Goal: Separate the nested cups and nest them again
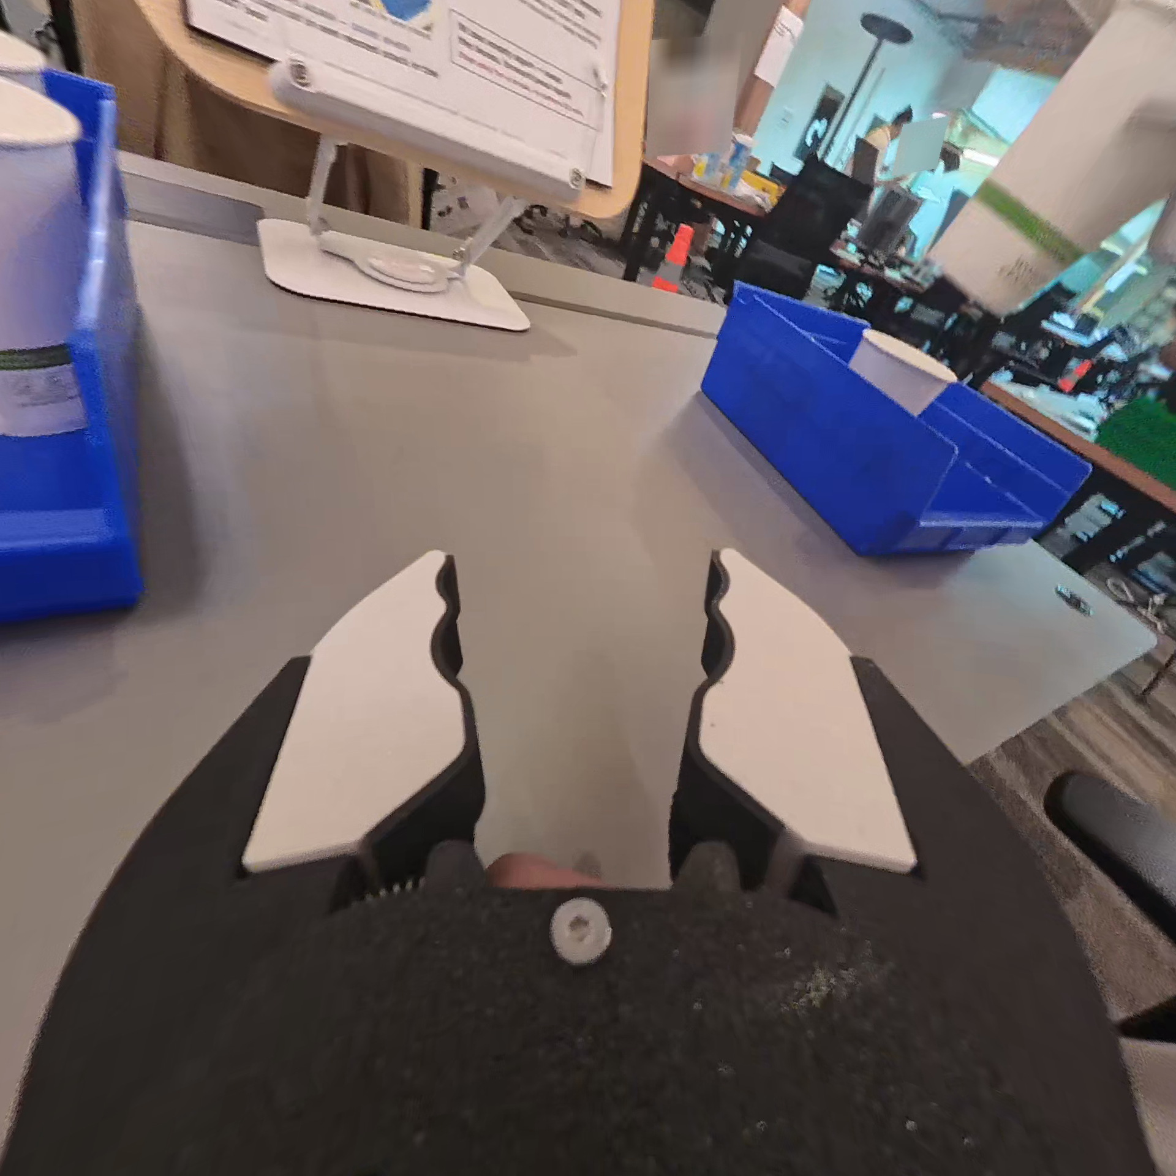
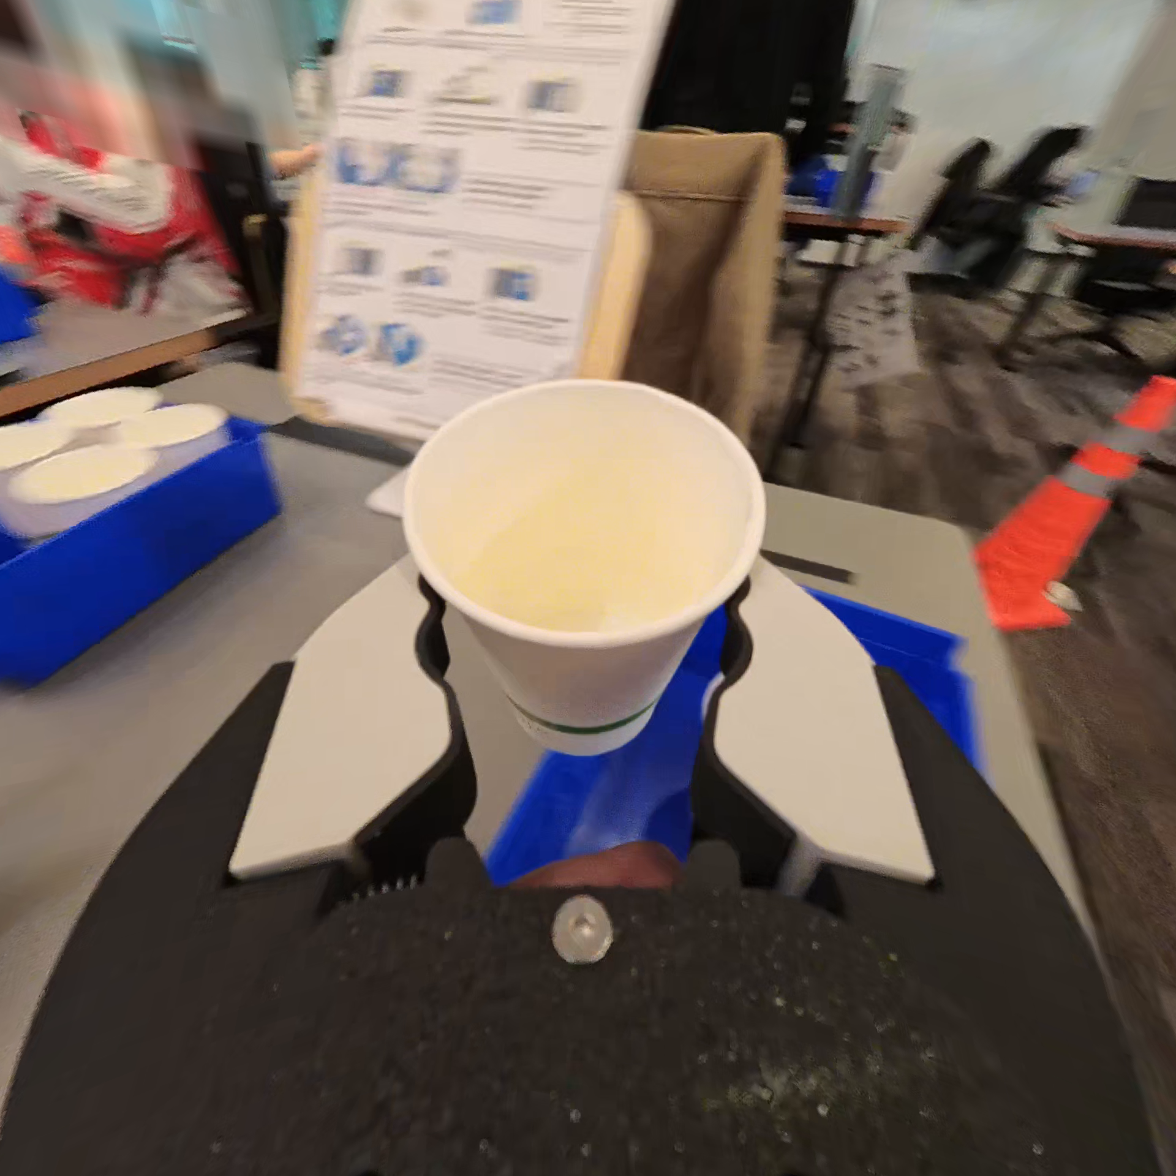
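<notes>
My right gripper (image 2: 585,595) is shut on a white paper cup (image 2: 582,528) with a green band near its base. It grips the cup just below the rim and holds it upright and clear above a blue bin (image 2: 592,808). The cup is empty inside. My left gripper (image 1: 582,566) is open and empty, low over the grey table (image 1: 445,445). In the left wrist view a white cup (image 1: 900,378) stands in a blue bin (image 1: 827,445) at the right. More white cups (image 1: 32,254) stand in a blue bin (image 1: 70,509) at the left edge.
A white stand (image 1: 394,280) holding an instruction sheet (image 2: 471,210) stands at the back of the table. In the right wrist view several white cups (image 2: 95,458) fill a blue bin (image 2: 127,573) at the left. An orange cone (image 2: 1069,509) stands on the floor to the right.
</notes>
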{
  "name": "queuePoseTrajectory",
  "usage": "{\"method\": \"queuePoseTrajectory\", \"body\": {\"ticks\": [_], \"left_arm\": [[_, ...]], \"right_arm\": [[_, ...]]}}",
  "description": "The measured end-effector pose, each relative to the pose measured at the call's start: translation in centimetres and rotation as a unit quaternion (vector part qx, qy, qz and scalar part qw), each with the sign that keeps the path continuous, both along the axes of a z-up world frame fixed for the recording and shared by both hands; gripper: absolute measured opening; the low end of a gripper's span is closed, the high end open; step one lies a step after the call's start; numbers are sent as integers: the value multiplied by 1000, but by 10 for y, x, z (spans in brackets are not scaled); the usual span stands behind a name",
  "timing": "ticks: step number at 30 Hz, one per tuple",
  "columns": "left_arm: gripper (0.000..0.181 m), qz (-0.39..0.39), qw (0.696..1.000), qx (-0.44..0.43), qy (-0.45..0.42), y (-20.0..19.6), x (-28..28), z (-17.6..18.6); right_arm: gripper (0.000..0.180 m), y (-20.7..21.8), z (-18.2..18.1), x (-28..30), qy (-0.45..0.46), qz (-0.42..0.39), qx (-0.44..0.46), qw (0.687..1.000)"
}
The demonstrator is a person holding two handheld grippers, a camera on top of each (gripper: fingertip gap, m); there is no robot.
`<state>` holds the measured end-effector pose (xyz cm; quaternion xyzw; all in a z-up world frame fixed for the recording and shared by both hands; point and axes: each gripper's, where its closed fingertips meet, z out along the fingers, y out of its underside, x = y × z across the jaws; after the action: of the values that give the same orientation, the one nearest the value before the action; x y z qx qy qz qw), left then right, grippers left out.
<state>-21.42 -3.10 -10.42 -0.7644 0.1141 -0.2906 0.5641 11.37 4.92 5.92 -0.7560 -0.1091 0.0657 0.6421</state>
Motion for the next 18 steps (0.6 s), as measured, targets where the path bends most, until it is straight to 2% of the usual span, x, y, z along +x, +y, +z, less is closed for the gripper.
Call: {"method": "queuePoseTrajectory", "body": {"ticks": [3,5,12,18], "left_arm": [[74,-19,1000,8,17,1,7,-1],[74,-27,1000,7,13,1,9,-2],[74,-46,999,-26,6,-4,12,-17],[74,-60,997,-38,-3,-4,16,-21]], "right_arm": [[85,24,-1,72,-21,-91,-15,995],[86,42,-23,97,-27,-112,-51,992],[87,71,-103,108,1,-84,-148,985],[89,65,-128,101,8,-39,-184,982]]}}
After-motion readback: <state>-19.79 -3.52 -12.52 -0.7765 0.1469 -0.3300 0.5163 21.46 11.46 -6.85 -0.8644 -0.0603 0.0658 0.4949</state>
